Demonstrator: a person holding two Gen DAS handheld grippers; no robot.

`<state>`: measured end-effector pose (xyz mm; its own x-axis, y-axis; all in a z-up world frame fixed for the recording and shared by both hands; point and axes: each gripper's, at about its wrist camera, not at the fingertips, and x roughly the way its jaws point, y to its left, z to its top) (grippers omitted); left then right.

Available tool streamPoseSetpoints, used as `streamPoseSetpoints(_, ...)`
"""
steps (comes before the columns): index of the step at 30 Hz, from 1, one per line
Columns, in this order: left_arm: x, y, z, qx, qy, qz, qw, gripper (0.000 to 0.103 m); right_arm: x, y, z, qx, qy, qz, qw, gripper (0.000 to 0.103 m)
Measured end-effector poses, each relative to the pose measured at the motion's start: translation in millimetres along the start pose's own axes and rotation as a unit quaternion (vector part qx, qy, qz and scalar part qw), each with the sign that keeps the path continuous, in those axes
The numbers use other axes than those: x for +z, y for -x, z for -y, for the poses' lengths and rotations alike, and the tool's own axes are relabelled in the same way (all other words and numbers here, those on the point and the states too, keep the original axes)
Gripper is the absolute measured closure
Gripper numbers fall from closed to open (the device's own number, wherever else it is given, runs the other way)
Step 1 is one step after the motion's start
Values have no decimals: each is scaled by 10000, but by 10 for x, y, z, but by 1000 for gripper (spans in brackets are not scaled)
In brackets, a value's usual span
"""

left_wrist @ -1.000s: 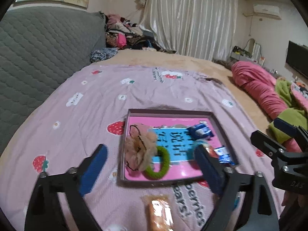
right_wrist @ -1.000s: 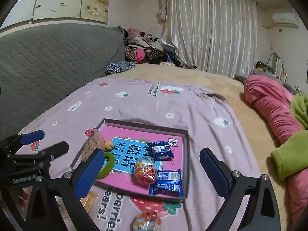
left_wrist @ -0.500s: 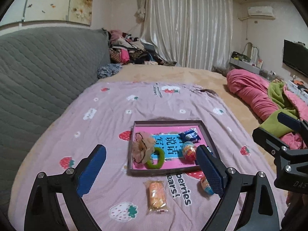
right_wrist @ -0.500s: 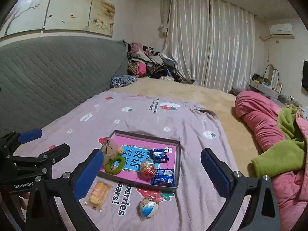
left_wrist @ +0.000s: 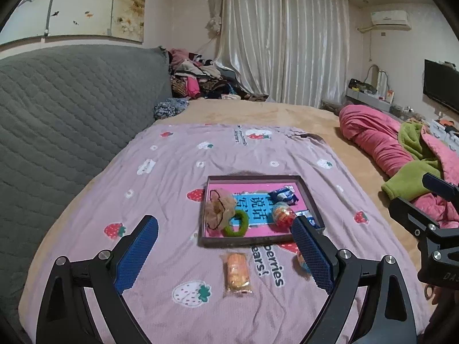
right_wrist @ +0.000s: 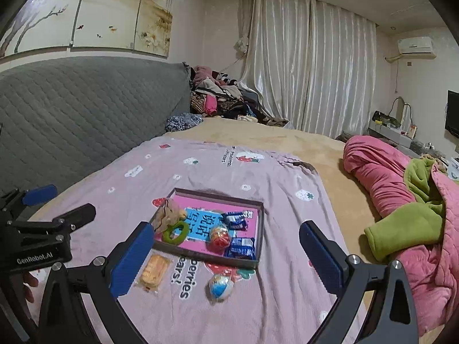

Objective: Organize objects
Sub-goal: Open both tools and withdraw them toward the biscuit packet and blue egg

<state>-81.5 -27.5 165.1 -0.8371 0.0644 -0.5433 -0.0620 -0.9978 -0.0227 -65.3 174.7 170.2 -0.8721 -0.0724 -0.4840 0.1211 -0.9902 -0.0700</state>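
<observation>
The tray [right_wrist: 259, 223] sits on the pink sheet [right_wrist: 200, 172] of the bed and already holds a scrunchie [right_wrist: 169, 215], a green ring [right_wrist: 175, 232], a red egg [right_wrist: 219, 236] and blue packets [right_wrist: 239, 248]. Just outside its near wall lie a cracker pack [right_wrist: 152, 269] and a blue egg [right_wrist: 220, 286], apart from each other.

Both the left hand-held gripper [left_wrist: 223, 253] and the right hand-held gripper [right_wrist: 225, 258] are spread wide and carry nothing, hovering back from the tray.

The blue egg looks likely to roll or squirt out of a pinch on the soft sheet. The crinkly cracker pack lies flat, so fingers may snag fabric with it. A drop could knock the tray's loose contents.

The right view shows the blue egg whole; in the left view a finger [left_wrist: 312, 255] mostly hides it. The left view shows the cracker pack [left_wrist: 237, 271] unobstructed.
</observation>
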Motion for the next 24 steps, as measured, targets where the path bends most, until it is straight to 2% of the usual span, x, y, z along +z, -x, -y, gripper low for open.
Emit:
streamPoseSetpoints(7, -235, -157, -1, 47, -6, -244, 9997, 8, -242, -47, -16, -5, 11, -209, 9998, 1)
streamPoseSetpoints(24, -921, -806, 144, 92, -208, -1016, 9946, 8, -955, -522, -16, 42, 23, -969, 9953, 1)
